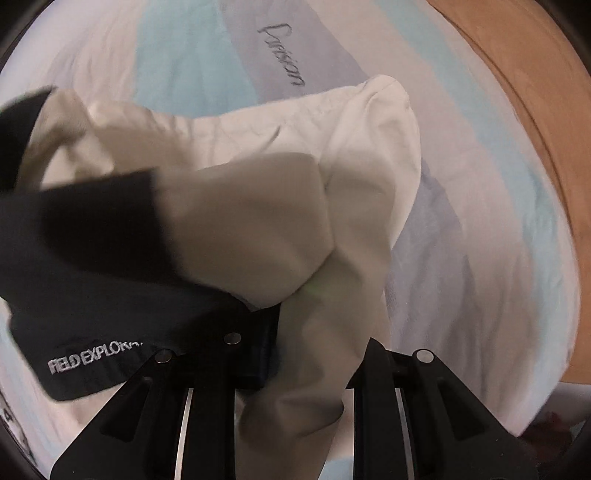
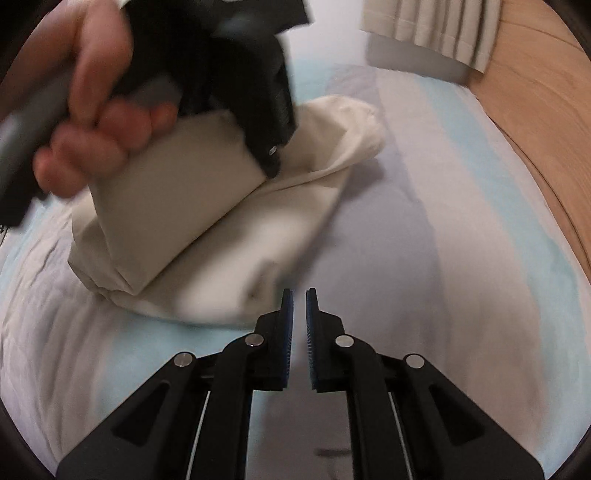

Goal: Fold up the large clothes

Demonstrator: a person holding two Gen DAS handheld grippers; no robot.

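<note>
A cream garment (image 1: 258,192) with a black panel lettered "FIELD EXPLO..." (image 1: 110,295) lies bunched on the striped bed sheet (image 1: 480,221). My left gripper (image 1: 317,354) is shut on a fold of its cream cloth, which runs down between the fingers. In the right wrist view the garment (image 2: 221,229) lies partly folded on the sheet (image 2: 443,221), with the left gripper (image 2: 271,162) and the hand holding it above it. My right gripper (image 2: 299,306) is nearly closed and empty, just off the garment's near right edge.
A wooden bed frame (image 1: 517,92) runs along the right side and also shows in the right wrist view (image 2: 535,110). A pleated curtain (image 2: 424,29) hangs at the back. Grey script lettering (image 1: 284,55) is printed on the sheet.
</note>
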